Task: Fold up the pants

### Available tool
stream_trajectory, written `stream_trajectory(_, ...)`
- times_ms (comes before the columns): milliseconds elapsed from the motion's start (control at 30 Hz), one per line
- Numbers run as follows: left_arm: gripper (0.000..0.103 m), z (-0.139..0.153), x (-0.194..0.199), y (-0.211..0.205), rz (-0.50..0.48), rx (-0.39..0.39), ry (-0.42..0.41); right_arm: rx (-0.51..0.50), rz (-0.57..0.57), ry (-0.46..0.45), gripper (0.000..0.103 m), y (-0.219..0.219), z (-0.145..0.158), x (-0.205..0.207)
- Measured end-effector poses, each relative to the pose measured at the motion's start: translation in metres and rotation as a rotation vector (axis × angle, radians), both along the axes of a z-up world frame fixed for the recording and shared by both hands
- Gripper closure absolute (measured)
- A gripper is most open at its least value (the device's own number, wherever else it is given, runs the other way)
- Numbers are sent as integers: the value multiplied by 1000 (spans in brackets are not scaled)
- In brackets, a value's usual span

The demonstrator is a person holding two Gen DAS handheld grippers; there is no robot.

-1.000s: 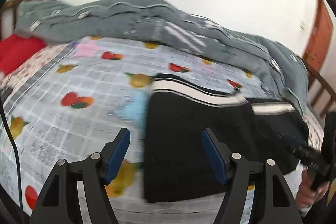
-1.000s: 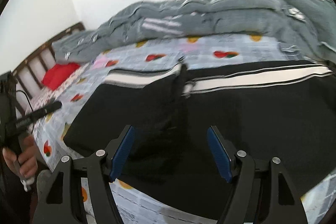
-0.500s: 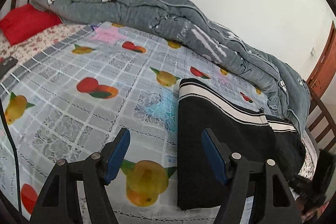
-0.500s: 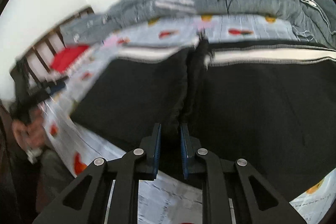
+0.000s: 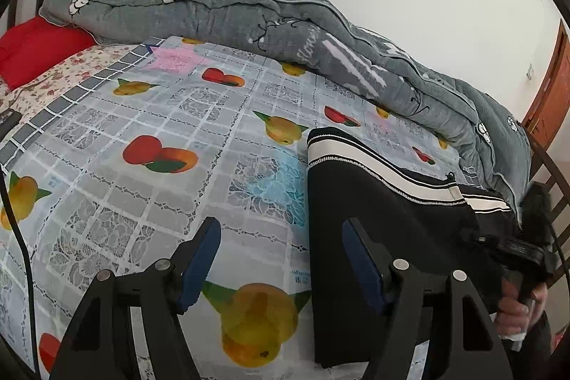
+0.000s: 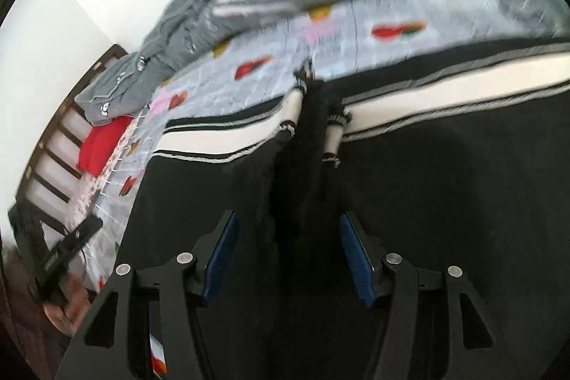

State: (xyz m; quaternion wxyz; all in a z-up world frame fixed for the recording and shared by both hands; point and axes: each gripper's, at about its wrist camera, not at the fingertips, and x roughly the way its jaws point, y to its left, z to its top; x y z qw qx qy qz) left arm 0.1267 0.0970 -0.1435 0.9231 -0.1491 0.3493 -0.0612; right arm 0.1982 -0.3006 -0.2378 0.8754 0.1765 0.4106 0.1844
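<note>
The black track pants with white side stripes [image 5: 374, 212] lie flat on the bed's fruit-printed plastic sheet [image 5: 142, 138], long axis running along the near edge, with a raised ridge of bunched cloth [image 6: 302, 166] directly ahead of the right gripper [image 6: 288, 251], whose jaws stand wide and empty astride it. The left gripper [image 5: 281, 259], jaws also wide and empty, hangs over the pants' squared left edge. Open sheet stretches leftward; a rumpled grey quilt [image 5: 285, 34] crowds the far side.
</note>
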Motion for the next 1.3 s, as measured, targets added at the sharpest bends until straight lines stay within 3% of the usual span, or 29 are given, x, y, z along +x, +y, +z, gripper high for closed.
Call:
stream_trajectory(67,34,0,1,1,1,-2,0,-15,-3,-6,50,8,-2,7)
stream_trajectory(100,34,0,2,1,3,-4,2,-40,-7,-18,74,12,-2,8)
stream_trajectory(133,34,-1,3,1,4,-5,5,-76,-1,-31,86,17,0,8)
stream_trajectory(233,34,-1,7,-1,1,3,13,-75,19,-147,92,5,15,-7)
stream_trajectory(333,34,0,8,-6,-15,19,5,-36,-35,-216,92,-20,26,-23)
stream_trajectory(467,34,0,15,-23,-38,1,17,-150,-34,-86,76,-15,-2,-4)
stream_trajectory(533,34,2,13,-37,-68,14,10,-156,-43,-78,76,-17,-2,-9)
stream_trajectory(633,34,7,3,-57,-121,83,-17,-149,-87,-172,70,-26,18,-46)
stream_trajectory(700,34,5,-1,-67,-147,139,-17,-174,-73,-222,58,-25,22,-65)
stream_trajectory(867,34,-20,-8,-78,-169,172,65,-365,-14,-259,59,-8,-2,-97)
stream_trajectory(933,34,-34,-10,-83,-154,191,117,-326,-7,-259,57,-10,-11,-99)
stream_trajectory(1033,34,-33,-16,-90,-150,228,104,-291,-26,-205,54,-13,-14,-94)
stream_trajectory(1167,34,-22,-15,-88,-147,221,118,-332,3,-231,54,-12,0,-102)
stream_trajectory(1300,34,-12,-10,-89,-146,218,96,-326,-78,-267,47,-47,20,-114)
